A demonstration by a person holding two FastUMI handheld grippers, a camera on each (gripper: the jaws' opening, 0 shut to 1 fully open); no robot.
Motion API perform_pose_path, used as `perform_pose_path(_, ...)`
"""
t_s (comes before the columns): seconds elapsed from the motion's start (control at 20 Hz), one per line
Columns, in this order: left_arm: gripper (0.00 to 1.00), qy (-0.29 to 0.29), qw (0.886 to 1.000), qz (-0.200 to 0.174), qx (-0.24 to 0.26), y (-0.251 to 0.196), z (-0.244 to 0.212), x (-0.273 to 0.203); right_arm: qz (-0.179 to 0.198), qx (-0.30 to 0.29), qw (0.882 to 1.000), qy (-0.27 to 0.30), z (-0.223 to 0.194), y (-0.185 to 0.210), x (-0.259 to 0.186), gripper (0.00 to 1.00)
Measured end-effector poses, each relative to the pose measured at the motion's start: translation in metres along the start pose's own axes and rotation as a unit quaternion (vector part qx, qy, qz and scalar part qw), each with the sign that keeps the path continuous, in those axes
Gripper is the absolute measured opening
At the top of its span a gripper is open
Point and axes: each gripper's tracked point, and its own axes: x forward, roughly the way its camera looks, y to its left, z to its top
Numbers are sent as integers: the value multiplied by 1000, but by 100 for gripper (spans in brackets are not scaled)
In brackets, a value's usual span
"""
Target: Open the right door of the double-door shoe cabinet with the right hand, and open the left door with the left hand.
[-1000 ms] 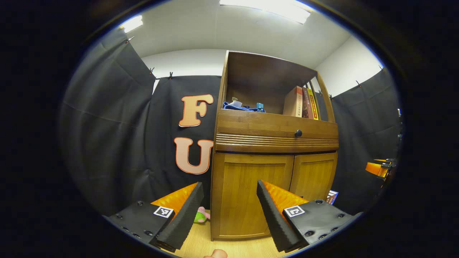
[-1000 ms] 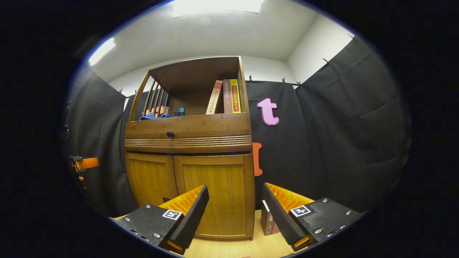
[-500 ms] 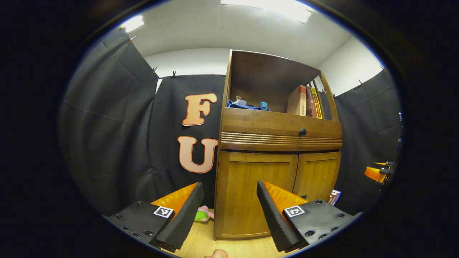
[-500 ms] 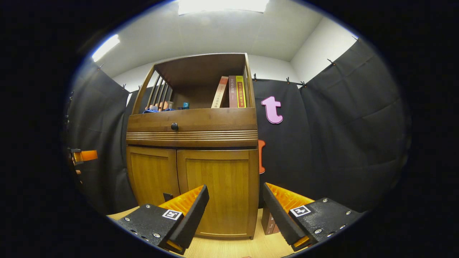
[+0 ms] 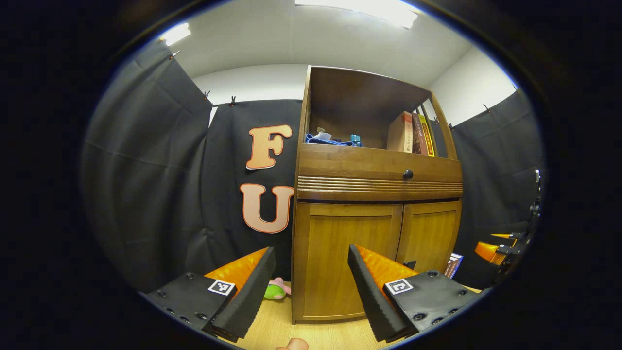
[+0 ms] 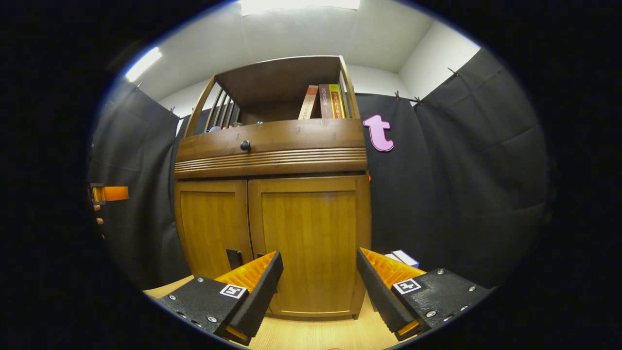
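The right hand-held gripper is held wide open and empty, its fingers spread in front of the right door without touching it. In the right gripper view that door lies at 12 o'clock from the fingers, shut. At about 9 o'clock of the left finger tip, 2 small dark handles are seen low at the seam where the 2 doors meet; 1 is partly hidden behind the finger.

The left hand-held gripper is likewise open and empty, apart from the cabinet. In the left gripper view the left door stands at 12 o'clock, shut, with the right door at 2 o'clock.

The doors are judged to be stiff wooden panels, hinged at the outer edges, light to swing but unyielding, so nothing would give under a pinch. The smooth varnished faces look slippery and offer no purchase. Hold is best taken on the handle by the seam, where leverage is greatest, with the fingers closed across it and the pull drawn outward along the door's arc. The right door would be taken 1st, as the task orders it.

Above the doors a drawer with a round knob and a shelf with books are seen. Neither is to be touched.
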Motion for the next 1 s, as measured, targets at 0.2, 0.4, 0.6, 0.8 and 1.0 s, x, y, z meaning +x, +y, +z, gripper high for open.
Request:
perform_pose_path(0.2,95,7,1000,1,4,2,-7,1,23,16,1000,12,-27,25,18,94)
perform_pose_path(0.4,95,15,1000,16,21,12,-16,-1,30,18,999,13,-44,43,36,94)
perform_pose_path(0.6,95,6,1000,17,24,18,-10,-7,35,13,999,28,-70,63,58,94)
perform_pose_path(0.8,95,4,1000,14,23,21,-12,-8,41,4,998,46,-103,82,87,94)
perform_pose_path(1.0,95,10,1000,14,20,26,-17,-5,39,-13,997,64,-128,93,117,94)
